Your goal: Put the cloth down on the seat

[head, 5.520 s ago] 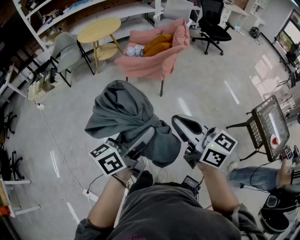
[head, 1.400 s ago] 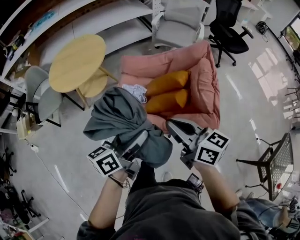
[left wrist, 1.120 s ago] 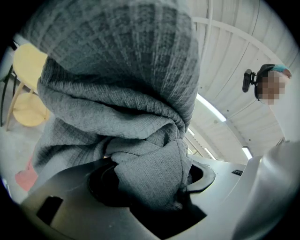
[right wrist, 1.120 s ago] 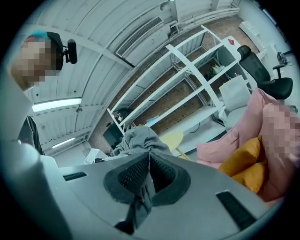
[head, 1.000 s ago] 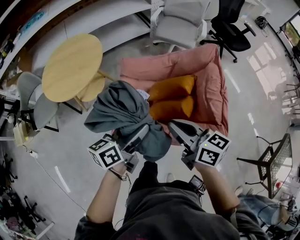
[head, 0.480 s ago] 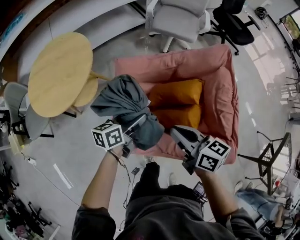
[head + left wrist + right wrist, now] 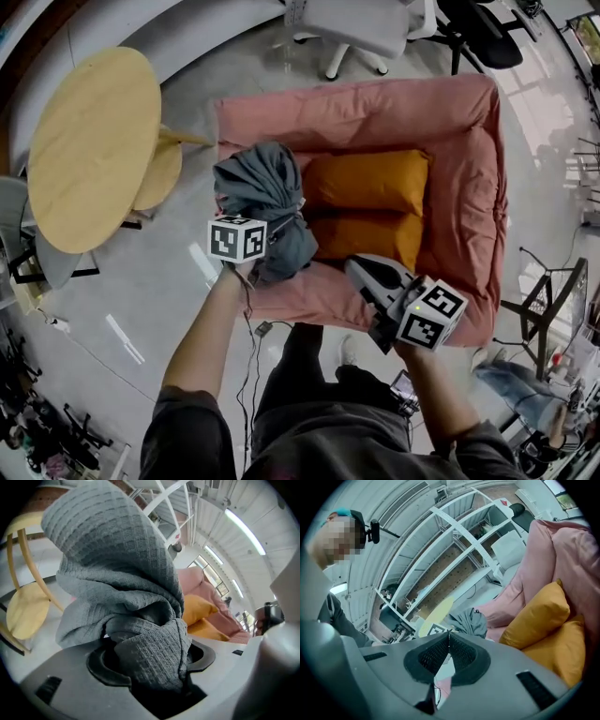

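Left gripper (image 7: 274,236): the jaws stand wide apart and are clamped on a thick bunch of grey cloth (image 7: 262,187). In the left gripper view the left gripper (image 7: 150,667) has the waffle-knit cloth (image 7: 122,573) filling the gap between its jaws. The rest of the cloth rises in a loose bundle above and beyond the tips.

Right gripper (image 7: 354,267): the jaws are closed tip to tip with nothing between them. This is confirmed in the right gripper view, where the right gripper (image 7: 449,635) has its dark pads meeting at a point.

Position of cloth: it is held beyond the left jaws, over the left side of a pink armchair (image 7: 375,103), at the edge of the seat (image 7: 323,286). Whether it touches the seat cannot be told. From the right gripper the cloth (image 7: 466,620) shows ahead and slightly left of the closed tips.

Surroundings: two orange cushions lie on the seat, one (image 7: 370,183) just right of the cloth and the second (image 7: 370,234) between the two grippers, ahead of the right tips. A round yellow table (image 7: 89,141) stands well to the left of the left jaws. A white office chair (image 7: 352,19) stands beyond the armchair back.
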{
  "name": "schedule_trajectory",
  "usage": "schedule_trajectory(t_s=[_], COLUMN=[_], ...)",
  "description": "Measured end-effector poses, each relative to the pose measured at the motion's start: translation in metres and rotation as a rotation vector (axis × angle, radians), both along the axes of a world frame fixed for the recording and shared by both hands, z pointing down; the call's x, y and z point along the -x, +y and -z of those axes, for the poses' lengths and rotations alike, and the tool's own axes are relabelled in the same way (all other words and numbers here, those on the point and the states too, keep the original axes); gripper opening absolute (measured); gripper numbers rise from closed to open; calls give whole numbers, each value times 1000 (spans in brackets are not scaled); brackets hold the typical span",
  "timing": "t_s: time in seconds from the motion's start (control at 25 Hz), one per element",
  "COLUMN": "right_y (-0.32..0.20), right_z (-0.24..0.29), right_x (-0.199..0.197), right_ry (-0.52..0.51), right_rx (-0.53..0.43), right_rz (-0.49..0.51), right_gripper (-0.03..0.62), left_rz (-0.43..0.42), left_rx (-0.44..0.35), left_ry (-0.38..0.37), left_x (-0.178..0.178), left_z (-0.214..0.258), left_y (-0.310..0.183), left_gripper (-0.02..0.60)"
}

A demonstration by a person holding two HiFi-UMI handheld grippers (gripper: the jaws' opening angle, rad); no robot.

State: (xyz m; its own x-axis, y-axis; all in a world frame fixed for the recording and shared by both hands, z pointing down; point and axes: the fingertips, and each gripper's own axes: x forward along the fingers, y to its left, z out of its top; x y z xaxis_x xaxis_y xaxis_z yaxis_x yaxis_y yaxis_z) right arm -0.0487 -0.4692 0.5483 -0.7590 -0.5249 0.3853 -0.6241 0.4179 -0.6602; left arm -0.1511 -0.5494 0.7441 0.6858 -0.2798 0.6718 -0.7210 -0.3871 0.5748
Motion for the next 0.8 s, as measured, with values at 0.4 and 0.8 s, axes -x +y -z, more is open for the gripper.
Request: schedule_trajectory(t_s=[0.4, 0.8], right_y=[-11, -19], right_z=[-43, -13], right_x=[2, 25], right_ry=[19, -11], right_rx=[66, 22], right_rz=[-22, 25], right_gripper=[15, 15], left_rz=[-67, -34], left_rx=[95, 3], left_ry=[-105, -76], left_x=[-3, 0], left_z=[-78, -19], left_y=[-13, -1], left_gripper=[380, 379])
